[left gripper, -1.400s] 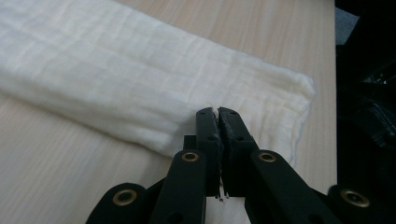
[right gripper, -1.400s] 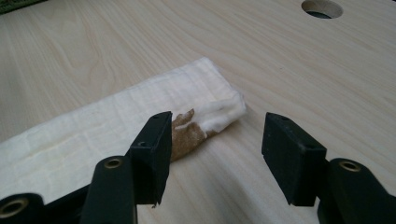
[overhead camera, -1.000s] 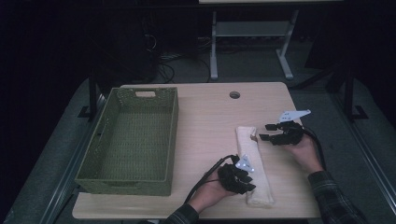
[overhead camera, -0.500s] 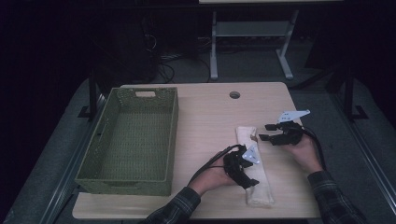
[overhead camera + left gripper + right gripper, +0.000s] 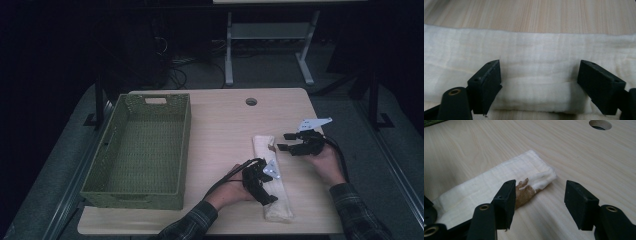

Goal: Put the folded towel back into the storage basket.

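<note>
**Folded cloth on bench; both jaws released**

Container: green woven basket (image 5: 137, 150) sits at the left of the bench (image 5: 220, 120), well apart from both sets of jaws. Nothing visible inside it; only the woven floor shows.

Task item: the folded white cloth (image 5: 270, 175) lies as a long strip on the bench to the right of the basket. The left gripper (image 5: 262, 187) hovers over the cloth's near half. In the left gripper view its jaws stand wide apart with the cloth (image 5: 529, 75) lying flat between and beyond them; the pads do not press on it. Released.

The right gripper (image 5: 292, 145) sits beside the cloth's far end. In the right gripper view the jaws are parted, and the cloth's corner, with a brownish patch (image 5: 525, 190) on it, lies just ahead of one jaw. No contact seen; released.

Change from a second ago: the left jaws have just been opening, and the left hand has shifted a little farther up the cloth strip. Right gripper, cloth and basket lie as they did.
</note>
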